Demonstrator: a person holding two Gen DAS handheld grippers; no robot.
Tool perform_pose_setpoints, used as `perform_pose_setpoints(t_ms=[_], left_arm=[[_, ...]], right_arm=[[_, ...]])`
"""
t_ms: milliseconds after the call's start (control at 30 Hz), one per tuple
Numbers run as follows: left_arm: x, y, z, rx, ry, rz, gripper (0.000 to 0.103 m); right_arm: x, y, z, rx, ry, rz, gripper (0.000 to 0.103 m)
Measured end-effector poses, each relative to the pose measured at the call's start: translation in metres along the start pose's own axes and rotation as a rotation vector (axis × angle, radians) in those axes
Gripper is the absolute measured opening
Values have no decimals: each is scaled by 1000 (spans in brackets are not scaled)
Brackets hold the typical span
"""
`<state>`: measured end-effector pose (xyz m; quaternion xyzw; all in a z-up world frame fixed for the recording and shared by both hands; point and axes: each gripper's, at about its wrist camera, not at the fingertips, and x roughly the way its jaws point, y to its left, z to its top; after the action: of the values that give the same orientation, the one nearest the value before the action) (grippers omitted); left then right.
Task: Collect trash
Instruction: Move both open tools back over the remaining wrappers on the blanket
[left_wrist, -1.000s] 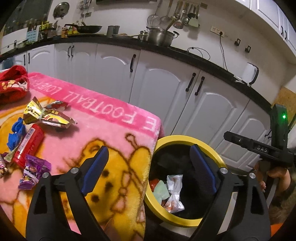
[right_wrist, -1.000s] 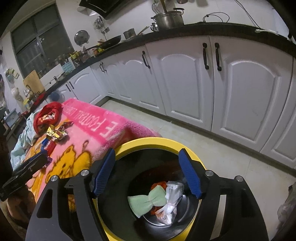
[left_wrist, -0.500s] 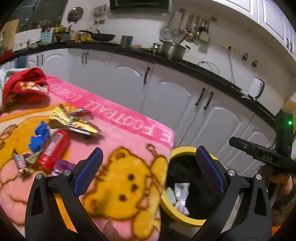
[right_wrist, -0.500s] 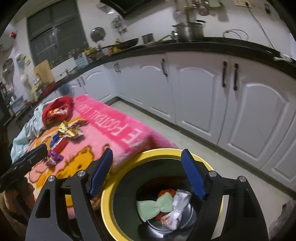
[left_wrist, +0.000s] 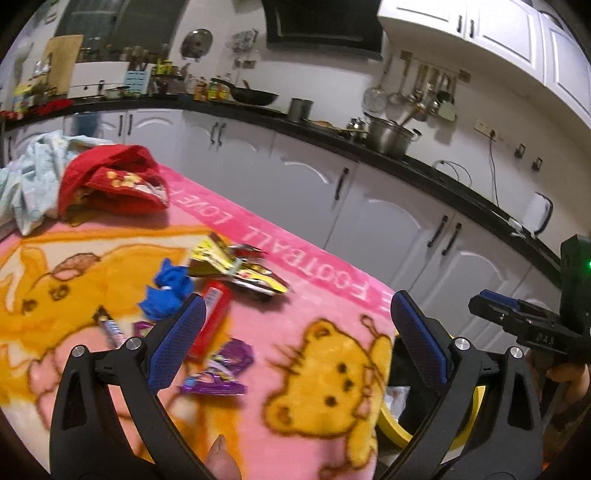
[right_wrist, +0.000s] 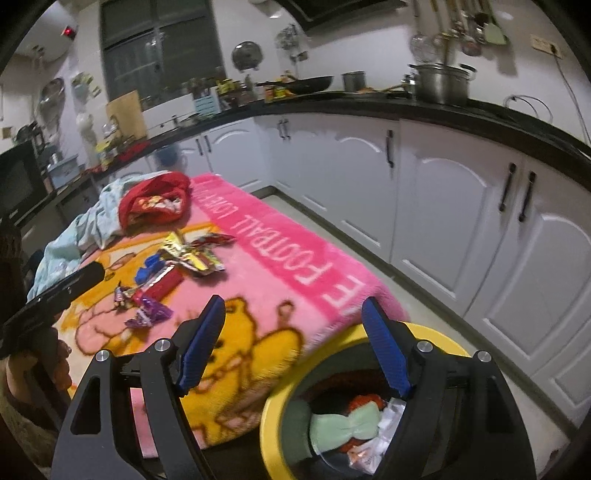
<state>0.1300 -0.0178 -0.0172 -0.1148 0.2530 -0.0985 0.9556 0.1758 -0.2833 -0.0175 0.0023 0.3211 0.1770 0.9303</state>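
Step in hand: the person seems to be between pickups, with both claws empty and facing the wrappers that lie on the blanket (left_wrist: 258, 417); some trash is already in the bin (right_wrist: 275, 417).
Landmark: the yellow-rimmed bin stands on the floor against the blanket's near corner, below the blanket's edge.
Left claw (left_wrist: 295, 341): jaws spread wide, holding nothing and touching nothing; it hangs above the blanket, up and away from the bin, with the purple wrapper (left_wrist: 218, 373) just under its left pad.
Right claw (right_wrist: 295, 349): jaws also wide apart and empty; it hovers over the bin's rim where that rim meets the blanket, touching neither.
Trash left: the purple wrapper is the piece nearest the bin; beyond it lie a red packet (left_wrist: 212, 317), a crumpled blue wrapper (left_wrist: 166, 291), a small striped candy wrapper (left_wrist: 110, 328) and, farthest from the bin, yellow foil wrappers (left_wrist: 236, 269).
In the bin: a pale green wrapper (right_wrist: 343, 424), a clear plastic scrap and something red-orange beneath them.
Not trash, by judgement: a red cloth (left_wrist: 114, 182) and a pale cloth (left_wrist: 33, 173) at the blanket's far end, well apart from the bin.
Next move: likely lower the left claw onto the purple wrapper, pinch the thin foil without catching the fleece, then carry it over the bin's rim.
Risk: the fluffy blanket could snag, and light foil may slip.
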Motion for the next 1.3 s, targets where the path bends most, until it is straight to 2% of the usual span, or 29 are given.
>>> perform_pose_setpoints(t_ms=[667, 1033, 1100, 1300], left_arm=[[-34, 94, 10, -119, -41, 147, 92], [-30, 132, 3, -189, 1, 201, 92], [-27, 138, 0, -210, 21, 207, 88], [-14, 157, -9, -286, 87, 195, 70]], right_arm=[[51, 92, 29, -166, 34, 122, 74], [95, 127, 39, -260, 56, 149, 74], [105, 131, 39, -277, 66, 150, 73], [137, 135, 38, -321, 95, 134, 73]])
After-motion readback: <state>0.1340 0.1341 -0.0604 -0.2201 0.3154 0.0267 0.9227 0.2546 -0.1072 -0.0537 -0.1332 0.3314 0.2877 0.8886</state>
